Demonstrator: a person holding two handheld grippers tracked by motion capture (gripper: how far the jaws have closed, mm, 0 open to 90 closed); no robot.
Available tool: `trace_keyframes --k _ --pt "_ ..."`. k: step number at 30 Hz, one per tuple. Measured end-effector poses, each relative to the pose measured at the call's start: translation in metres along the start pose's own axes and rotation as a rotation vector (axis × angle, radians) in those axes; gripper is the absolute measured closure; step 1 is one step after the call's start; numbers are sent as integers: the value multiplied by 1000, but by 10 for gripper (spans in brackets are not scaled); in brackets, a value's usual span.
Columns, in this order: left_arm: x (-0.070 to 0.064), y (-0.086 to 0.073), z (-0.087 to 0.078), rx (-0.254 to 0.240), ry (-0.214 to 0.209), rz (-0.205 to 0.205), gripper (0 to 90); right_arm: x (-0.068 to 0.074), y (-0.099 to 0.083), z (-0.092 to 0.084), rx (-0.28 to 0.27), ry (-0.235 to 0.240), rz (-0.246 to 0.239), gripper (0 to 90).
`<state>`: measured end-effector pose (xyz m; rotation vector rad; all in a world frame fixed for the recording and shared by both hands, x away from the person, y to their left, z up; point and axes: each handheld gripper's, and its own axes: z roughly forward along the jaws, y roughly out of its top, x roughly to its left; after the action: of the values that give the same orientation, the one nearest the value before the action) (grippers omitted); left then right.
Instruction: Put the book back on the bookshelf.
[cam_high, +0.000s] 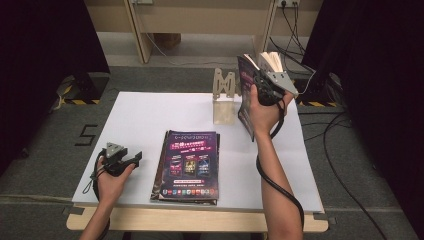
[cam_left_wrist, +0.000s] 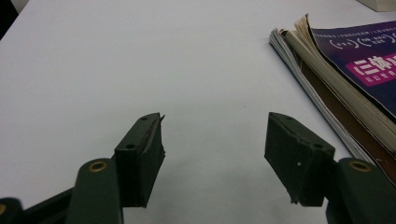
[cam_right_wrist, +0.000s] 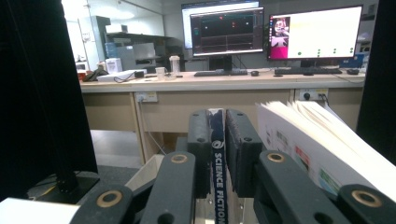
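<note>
A: Near edge first. Left gripper rests low on the white table, jaws spread wide, nothing between them. Stack of magazines lies flat just to its right, long axis running away from the person.

B: And the right?

A: Right gripper is farther off, raised above the table's far right part, jaws pinched on the spine of a magazine. Cover hangs on one side, pages fan loose on the other.

B: Where's it headed, you reckon?

A: Likely the wooden stand, just left of the held magazine and below it. Spine is roughly upright; the right hand is far nearer the stand.
</note>
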<state>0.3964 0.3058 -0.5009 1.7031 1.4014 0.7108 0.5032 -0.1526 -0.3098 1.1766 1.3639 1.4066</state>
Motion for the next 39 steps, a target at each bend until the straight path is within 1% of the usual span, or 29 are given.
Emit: trace_keyframes --k 1,5,11,12,15,16,18,19,20,21,22,23,25,28,29,30,36,39 --pt "0 0 0 0 0 0 364 -2 -1 -4 2 -3 -11 819" --pt "0 0 0 -4 2 -2 364 -9 -6 -19 9 -4 -3 819" --pt "-1 0 0 1 6 3 364 -13 -13 -38 27 7 -12 812" --pt "-1 0 0 0 6 3 364 -13 -14 -42 32 5 -5 811" --pt "-1 0 -1 -1 7 5 365 -16 -15 -48 41 0 -12 809" --pt "-1 0 -1 -1 7 5 365 -17 -16 -51 39 -6 -6 809" --pt "-1 0 -1 -1 8 6 365 -19 -17 -54 41 -11 -19 806" --pt "-1 0 -1 0 8 7 365 -19 -18 -56 49 -14 -11 805" --pt "-1 0 -1 1 8 8 365 -20 -18 -57 50 -17 -17 802" --pt "-2 0 0 -1 7 9 365 -21 -18 -58 51 -20 -20 801" --pt "-2 0 0 -3 7 9 364 -21 -18 -59 56 -18 -10 799" --pt "-2 0 0 -2 8 9 364 -23 -18 -60 60 -20 -20 797" --pt "-2 0 0 -1 8 9 365 -24 -18 -61 71 -22 -23 793" --pt "-2 0 0 0 8 11 364 -24 -18 -60 93 -12 -16 779" --pt "-2 0 0 -1 8 10 364 -24 -18 -59 100 -13 -26 777" --pt "-2 0 0 -1 8 10 364 -23 -18 -59 104 -13 -25 774" --pt "-2 0 0 0 7 11 364 -19 -15 -52 142 9 -48 759" --pt "-1 0 -1 -1 6 5 364 -18 -13 -47 165 6 -58 749"
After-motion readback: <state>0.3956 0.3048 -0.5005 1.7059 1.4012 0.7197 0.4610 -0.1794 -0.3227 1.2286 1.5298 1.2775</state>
